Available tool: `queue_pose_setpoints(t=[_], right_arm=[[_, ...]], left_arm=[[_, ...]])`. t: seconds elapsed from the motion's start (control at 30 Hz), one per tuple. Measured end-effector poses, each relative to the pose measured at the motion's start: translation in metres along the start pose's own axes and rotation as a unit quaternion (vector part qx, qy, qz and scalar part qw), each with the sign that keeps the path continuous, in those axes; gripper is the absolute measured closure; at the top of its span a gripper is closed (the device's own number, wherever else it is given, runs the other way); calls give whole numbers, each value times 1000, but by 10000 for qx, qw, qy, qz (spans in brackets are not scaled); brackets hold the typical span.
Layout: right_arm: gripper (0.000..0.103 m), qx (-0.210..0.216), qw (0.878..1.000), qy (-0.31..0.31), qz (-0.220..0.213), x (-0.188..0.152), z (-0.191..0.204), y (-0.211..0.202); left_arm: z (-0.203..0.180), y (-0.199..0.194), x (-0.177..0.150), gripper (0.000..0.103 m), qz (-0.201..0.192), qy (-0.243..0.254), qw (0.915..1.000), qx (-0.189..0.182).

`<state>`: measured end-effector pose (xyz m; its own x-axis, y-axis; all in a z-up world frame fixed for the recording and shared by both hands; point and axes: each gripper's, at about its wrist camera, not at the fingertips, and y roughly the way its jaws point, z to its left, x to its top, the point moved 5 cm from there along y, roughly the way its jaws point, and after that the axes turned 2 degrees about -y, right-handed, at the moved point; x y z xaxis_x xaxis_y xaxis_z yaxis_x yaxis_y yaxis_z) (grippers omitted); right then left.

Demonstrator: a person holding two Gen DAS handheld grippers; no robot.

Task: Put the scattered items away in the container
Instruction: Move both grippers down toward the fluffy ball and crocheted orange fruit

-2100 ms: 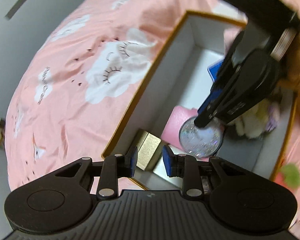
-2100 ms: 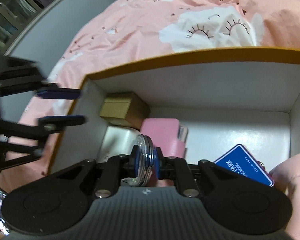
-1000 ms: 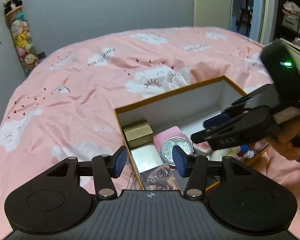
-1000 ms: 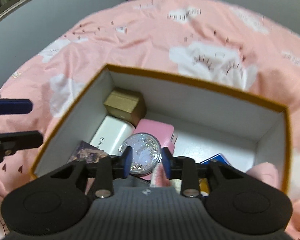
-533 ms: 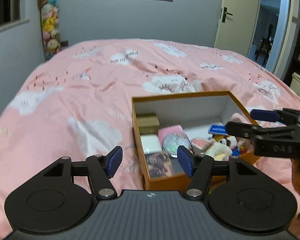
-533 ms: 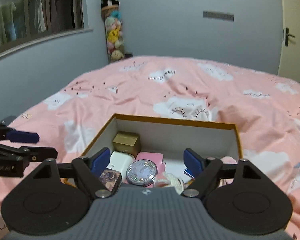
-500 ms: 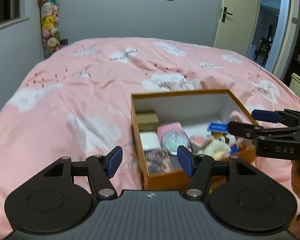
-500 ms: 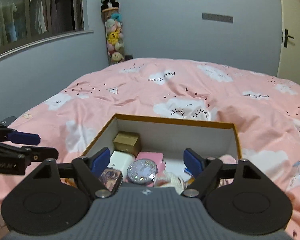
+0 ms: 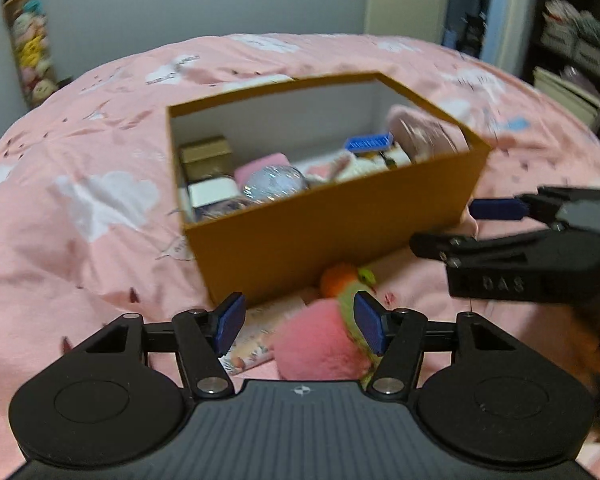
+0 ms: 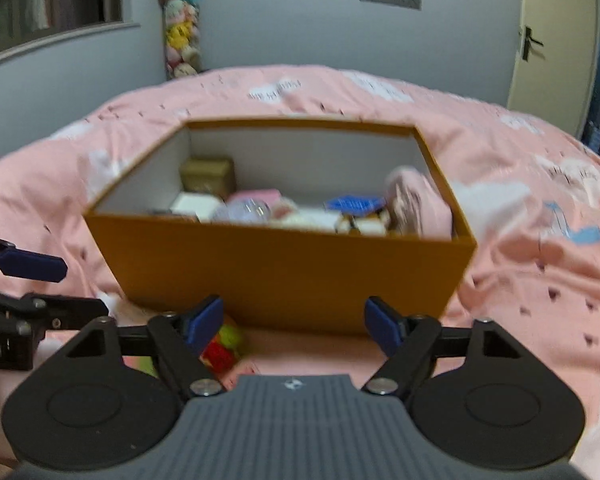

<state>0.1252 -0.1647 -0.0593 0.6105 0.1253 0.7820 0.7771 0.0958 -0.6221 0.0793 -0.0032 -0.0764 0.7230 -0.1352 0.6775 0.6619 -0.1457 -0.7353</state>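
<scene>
Left wrist view puts my left claw [image 9: 298,322] spread wide and empty, low over the pink bed [image 9: 80,248], with a pink plush toy [image 9: 320,344] lying right between its blue pads, just in front of the orange box [image 9: 340,224]. My right claw [image 10: 294,320] is also wide open with nothing in it, hovering off to the side near the box's front wall. I judge the step in hand is picking up that plush. To do it well I should drop the left claw straight down so both pads straddle the fattest pink part, close firmly since the fur will squash, and keep clear of the paper packet [image 9: 260,336] lying beside it so I do not pinch both. Then lift high enough to clear the box rim before moving over it. The toy looks soft and fuzzy, pink with a green strip and an orange tuft [image 9: 338,276] toward the box; blur hides finer detail. The box already holds a gold carton [image 9: 206,156], a glittery round case [image 9: 276,182] and a blue card [image 9: 368,143].
</scene>
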Motion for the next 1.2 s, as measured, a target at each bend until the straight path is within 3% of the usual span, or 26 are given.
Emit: queue_pose_setpoints(t=[0.4, 0.8, 1.03, 1.13, 1.2], right_arm=[[31, -66, 9992, 216, 326, -16, -4, 18], [31, -205, 9952, 702, 649, -28, -20, 33], [32, -140, 9950, 707, 689, -29, -19, 38], [45, -42, 9961, 643, 609, -27, -17, 36], [47, 45, 9968, 581, 547, -26, -14, 34]], left_arm=[[-19, 41, -20, 32, 442, 338, 9983, -179], [-7, 72, -26, 32, 673, -278, 9963, -462], [-4, 68, -25, 61, 523, -243, 9977, -346], [3, 57, -23, 72, 451, -322, 9981, -284], [8, 47, -21, 76, 440, -381, 9979, -266]])
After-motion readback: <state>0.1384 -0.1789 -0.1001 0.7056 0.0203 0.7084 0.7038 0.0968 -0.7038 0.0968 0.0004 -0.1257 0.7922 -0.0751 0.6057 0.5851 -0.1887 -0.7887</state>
